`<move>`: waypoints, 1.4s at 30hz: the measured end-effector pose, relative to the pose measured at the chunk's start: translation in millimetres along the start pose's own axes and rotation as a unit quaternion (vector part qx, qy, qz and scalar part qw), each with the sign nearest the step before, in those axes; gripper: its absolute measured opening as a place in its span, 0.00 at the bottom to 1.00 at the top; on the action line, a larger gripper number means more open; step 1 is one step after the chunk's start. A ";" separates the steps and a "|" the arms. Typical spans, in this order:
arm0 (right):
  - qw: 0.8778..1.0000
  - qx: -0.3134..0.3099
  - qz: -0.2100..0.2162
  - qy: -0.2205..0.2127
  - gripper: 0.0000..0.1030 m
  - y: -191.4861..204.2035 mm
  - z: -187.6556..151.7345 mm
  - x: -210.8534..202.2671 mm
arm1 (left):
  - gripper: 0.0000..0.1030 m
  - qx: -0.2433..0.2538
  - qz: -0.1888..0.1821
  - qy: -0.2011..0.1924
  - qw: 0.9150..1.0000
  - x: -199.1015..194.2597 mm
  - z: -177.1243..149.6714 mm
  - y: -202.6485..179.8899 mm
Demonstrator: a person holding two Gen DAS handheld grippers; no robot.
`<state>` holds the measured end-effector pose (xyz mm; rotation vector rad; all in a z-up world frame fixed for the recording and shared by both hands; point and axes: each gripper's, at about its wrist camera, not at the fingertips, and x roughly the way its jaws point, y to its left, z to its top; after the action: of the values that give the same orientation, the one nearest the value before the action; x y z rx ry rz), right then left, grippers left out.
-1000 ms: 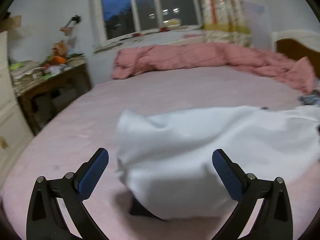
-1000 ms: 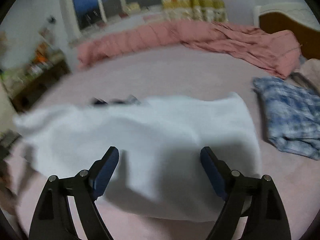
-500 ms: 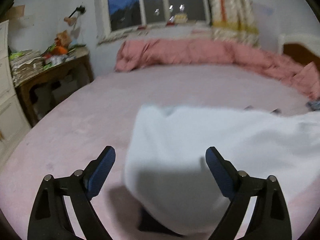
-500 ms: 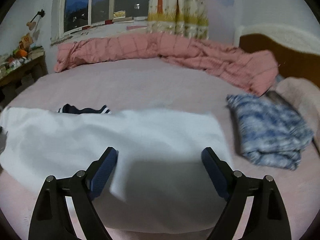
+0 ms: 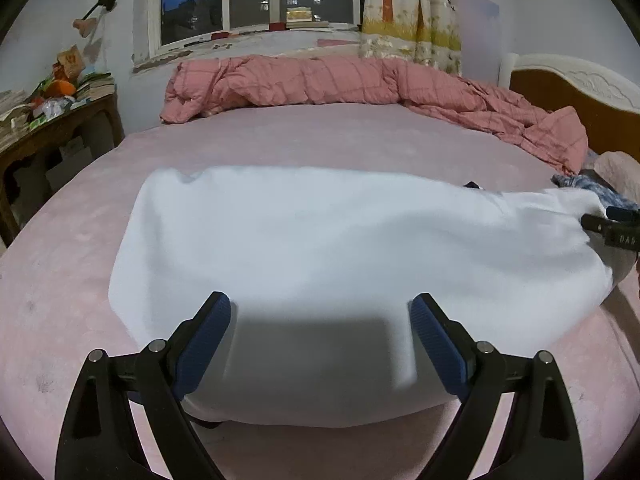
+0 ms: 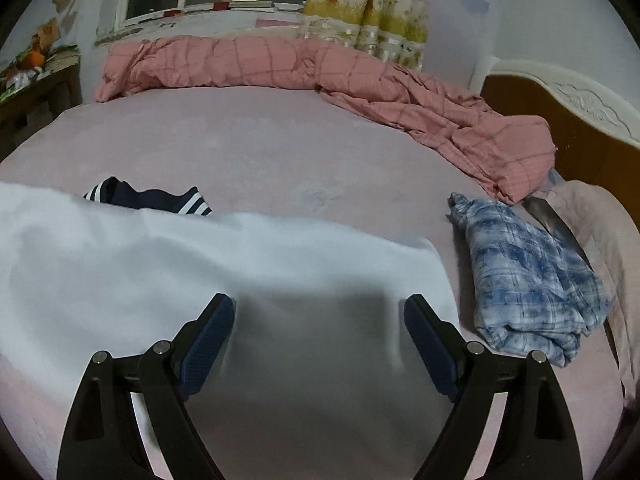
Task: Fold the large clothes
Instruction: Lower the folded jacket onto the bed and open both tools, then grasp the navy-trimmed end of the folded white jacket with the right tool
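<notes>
A large white garment (image 5: 340, 248) lies folded across the pink bed, its navy striped cuffs (image 6: 160, 198) showing past its far edge in the right wrist view, where the white cloth (image 6: 192, 272) fills the left and middle. My left gripper (image 5: 320, 324) is open and empty, just above the garment's near left part. My right gripper (image 6: 318, 320) is open and empty over the garment's right end. The right gripper's tip also shows at the right edge of the left wrist view (image 5: 616, 228).
A blue and white plaid shirt (image 6: 528, 276) lies crumpled right of the garment, with a pale pink cloth (image 6: 600, 232) beyond it. A pink quilt (image 5: 340, 84) is bunched along the far side. A wooden headboard (image 6: 560, 128) stands right, a cluttered wooden table (image 5: 48, 120) left.
Both grippers have drawn back and steadied, staying open. The white garment has settled flat on the bed, and both views have swung to face the far side squarely.
</notes>
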<state>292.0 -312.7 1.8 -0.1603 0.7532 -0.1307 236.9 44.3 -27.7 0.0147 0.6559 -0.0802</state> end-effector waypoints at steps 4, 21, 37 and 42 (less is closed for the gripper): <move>0.999 0.030 0.030 0.016 0.86 4.5 1.0 -0.6 | 0.88 -0.019 0.004 0.001 1.000 2.8 0.7 8.7; 0.992 0.102 0.063 -0.028 0.87 12.4 -3.7 -80.4 | 0.89 0.004 -0.009 -0.068 0.998 -22.7 1.0 5.3; 0.949 0.275 0.127 0.082 0.87 -63.1 -94.8 -41.2 | 0.88 0.020 0.023 -0.058 0.998 -4.9 -2.2 -4.1; 0.942 0.296 0.130 0.090 0.87 -67.4 -100.7 -31.1 | 0.88 0.020 0.022 -0.072 0.997 -10.4 -4.4 -2.3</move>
<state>196.1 -383.1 -36.9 0.5302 0.8794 -0.1159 225.8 42.9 -24.9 0.0611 0.5105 -0.0520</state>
